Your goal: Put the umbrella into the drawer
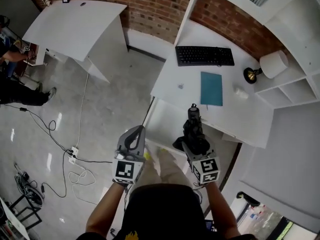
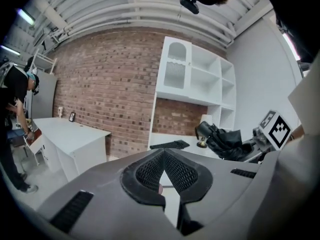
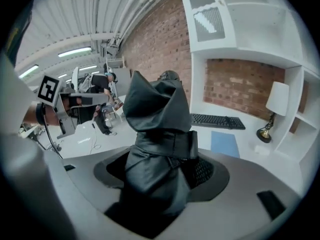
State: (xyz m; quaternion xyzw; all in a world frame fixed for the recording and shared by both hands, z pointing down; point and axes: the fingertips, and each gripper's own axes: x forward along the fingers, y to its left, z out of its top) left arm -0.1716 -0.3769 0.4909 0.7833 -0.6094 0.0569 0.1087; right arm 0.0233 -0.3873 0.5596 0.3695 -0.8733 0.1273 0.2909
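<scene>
Between right tongs (image 3: 161,170) | umbrella (image 3: 156,119) clamped | left tongs (image 2: 163,155) closed, empty

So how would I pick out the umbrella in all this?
Find the white desk with the black keyboard, against the brick wall. Just in front of it, the right tongs clamp a folded umbrella. It is the only black fabric bundle, strapped shut; the left tongs beside it hold nothing.

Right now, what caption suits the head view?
Right gripper holds a folded black umbrella over the open drawer; left gripper shut, empty, alongside.
</scene>
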